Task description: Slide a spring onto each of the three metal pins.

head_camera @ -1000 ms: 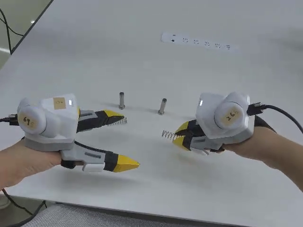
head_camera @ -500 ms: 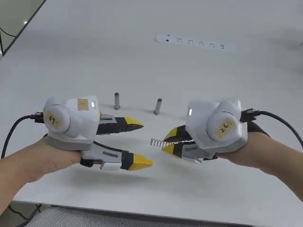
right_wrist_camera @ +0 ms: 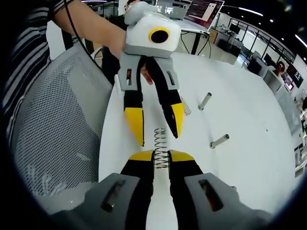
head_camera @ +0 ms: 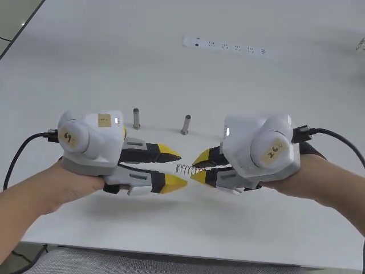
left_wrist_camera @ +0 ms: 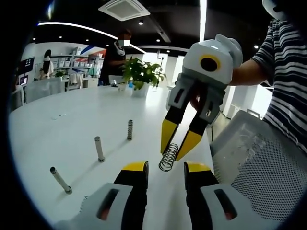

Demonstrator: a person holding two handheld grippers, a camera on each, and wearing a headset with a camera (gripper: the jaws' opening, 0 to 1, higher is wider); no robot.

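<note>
Item: spring (right_wrist_camera: 160,139). Being pinched at one end by right gripper (right_wrist_camera: 162,156), held off table (head_camera: 274,97). Free end being offered btwn spread jaws of left gripper (left_wrist_camera: 166,166). Pin (head_camera: 186,124) standing just beyond. Risk: spring prob. being bent or flicked away if squeezed off-centre at handover.

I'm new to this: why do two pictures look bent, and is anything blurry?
Left gripper view: fisheye lens curves the table; right gripper view: same bending, spring sharp; head view: undistorted, even light, soft shadows under left gripper and right gripper.
</note>
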